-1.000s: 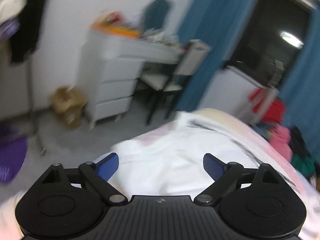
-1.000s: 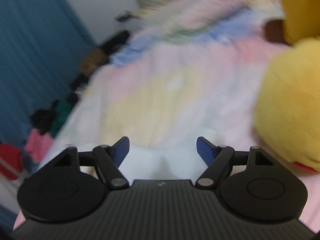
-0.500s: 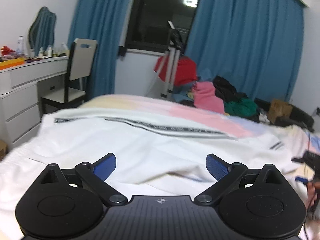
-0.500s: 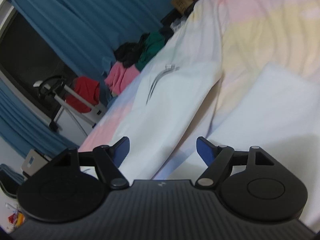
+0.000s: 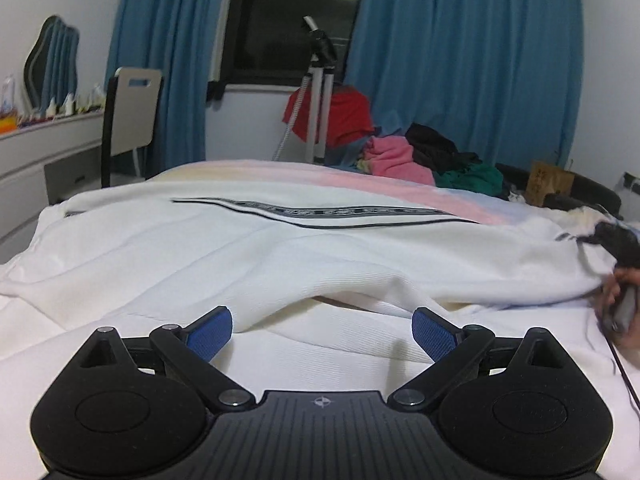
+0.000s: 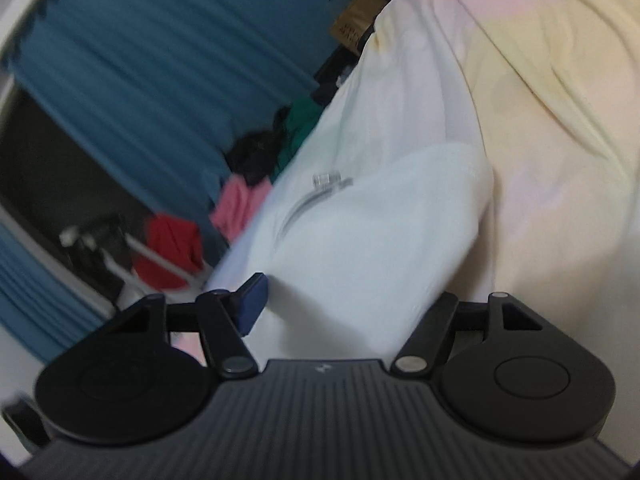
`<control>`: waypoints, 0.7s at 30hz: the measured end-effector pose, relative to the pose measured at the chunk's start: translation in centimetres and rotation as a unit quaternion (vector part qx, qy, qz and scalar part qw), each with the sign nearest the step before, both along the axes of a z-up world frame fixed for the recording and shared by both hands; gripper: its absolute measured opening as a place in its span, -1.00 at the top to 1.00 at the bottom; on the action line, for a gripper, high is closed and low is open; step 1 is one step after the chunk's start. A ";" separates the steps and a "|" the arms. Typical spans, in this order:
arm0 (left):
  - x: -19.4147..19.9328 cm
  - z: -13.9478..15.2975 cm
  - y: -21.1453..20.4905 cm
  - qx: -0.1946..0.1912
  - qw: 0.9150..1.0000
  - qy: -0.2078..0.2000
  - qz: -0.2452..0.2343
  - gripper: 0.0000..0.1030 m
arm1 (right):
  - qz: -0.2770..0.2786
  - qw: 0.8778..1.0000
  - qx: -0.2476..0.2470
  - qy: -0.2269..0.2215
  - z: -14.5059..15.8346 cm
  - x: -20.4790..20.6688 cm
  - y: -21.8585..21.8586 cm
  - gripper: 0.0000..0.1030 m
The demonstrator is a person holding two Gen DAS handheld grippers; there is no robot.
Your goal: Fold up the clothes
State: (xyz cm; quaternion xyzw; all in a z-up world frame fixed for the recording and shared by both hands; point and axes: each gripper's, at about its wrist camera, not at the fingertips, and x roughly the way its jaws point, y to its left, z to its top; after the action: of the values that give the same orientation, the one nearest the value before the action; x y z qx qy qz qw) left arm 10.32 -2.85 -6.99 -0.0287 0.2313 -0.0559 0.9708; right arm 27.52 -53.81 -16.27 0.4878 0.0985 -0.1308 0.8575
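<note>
A white garment (image 5: pixel 280 248) with a black striped band lies spread over the pastel bedsheet (image 5: pixel 360 180). My left gripper (image 5: pixel 322 332) hovers low over its near part and is open; a raised fold of the cloth runs just beyond its blue pads (image 5: pixel 210 332). In the right wrist view the garment's end (image 6: pixel 380 220) lies between the jaws of my right gripper (image 6: pixel 344 304), which are closing. Its left pad (image 6: pixel 252 306) is clear of the cloth, and the cloth hides the right one. The person's other hand (image 5: pixel 618 292) shows at the garment's right end.
Beyond the bed's far side stand a pile of pink, black and green clothes (image 5: pixel 400 152), a tripod (image 5: pixel 320 100) draped in red and a cardboard box (image 5: pixel 548 184). A chair (image 5: pixel 132 112) and a white dresser (image 5: pixel 40 148) stand left. Blue curtains (image 5: pixel 460 60) frame a dark window.
The left view swung from the dresser to face across the bed and sank toward the garment. The right view turned from the sheet and a yellow thing to the garment's end; its jaws narrowed.
</note>
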 end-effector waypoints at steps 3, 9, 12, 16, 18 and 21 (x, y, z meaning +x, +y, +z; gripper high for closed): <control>-0.4 -0.3 -0.8 0.011 1.000 -0.006 -0.016 -0.90 | -0.008 1.000 0.023 -0.015 -0.6 1.1 -0.8 0.35; -1.1 -0.5 -1.5 0.030 0.999 -0.009 -0.029 -0.90 | -0.045 0.999 -0.018 0.010 0.9 1.5 0.2 0.83; -1.2 -0.2 -1.1 0.023 0.999 -0.011 -0.021 -0.90 | -0.069 0.995 -0.071 0.007 3.4 0.6 1.0 0.84; -1.6 0.9 -0.3 0.009 1.000 -0.010 -0.009 -0.90 | -0.101 0.986 -0.127 0.039 4.2 -1.2 0.7 0.84; -1.8 1.5 0.1 0.002 1.000 -0.011 -0.003 -0.90 | -0.114 0.981 -0.146 0.062 4.0 -2.1 0.3 0.84; -2.3 2.4 0.5 -0.008 1.000 -0.016 -0.001 -0.90 | -0.115 0.977 -0.145 0.103 2.7 -3.3 -0.9 0.83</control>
State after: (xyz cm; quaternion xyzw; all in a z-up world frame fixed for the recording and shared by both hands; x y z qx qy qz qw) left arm 8.03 -2.37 -4.61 -0.0353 0.2158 -0.0592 0.9740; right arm 24.22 -54.71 -13.57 0.3503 0.1097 -0.2910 0.8835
